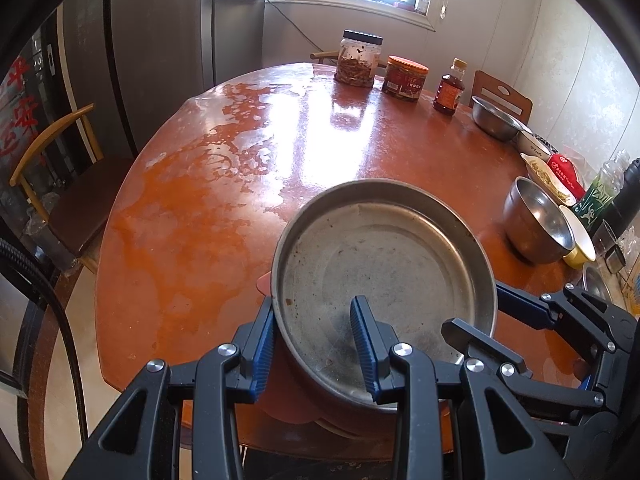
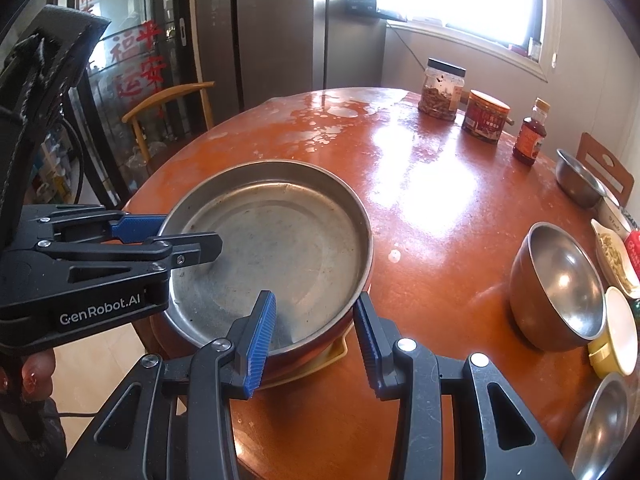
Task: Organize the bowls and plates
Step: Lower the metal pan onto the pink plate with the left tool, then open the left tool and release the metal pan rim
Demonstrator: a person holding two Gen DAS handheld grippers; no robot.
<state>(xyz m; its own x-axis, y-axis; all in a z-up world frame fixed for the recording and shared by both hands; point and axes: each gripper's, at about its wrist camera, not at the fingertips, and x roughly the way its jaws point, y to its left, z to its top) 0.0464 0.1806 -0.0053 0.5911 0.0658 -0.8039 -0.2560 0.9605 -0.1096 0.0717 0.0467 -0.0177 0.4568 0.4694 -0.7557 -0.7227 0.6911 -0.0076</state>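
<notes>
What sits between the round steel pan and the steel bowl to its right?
Only bare orange tabletop separates the round steel pan from the steel bowl, shown clearest in the right wrist view.

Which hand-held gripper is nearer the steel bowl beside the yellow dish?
Right. The right hand-held gripper straddles the pan's rim nearest the steel bowl; the left hand-held gripper straddles the far rim.

A round reddish tabletop carries, toward one o'clock, a black-lidded clear jar, an orange-lidded tin beside it and a small amber bottle. A wooden chair stands at nine o'clock.
</notes>
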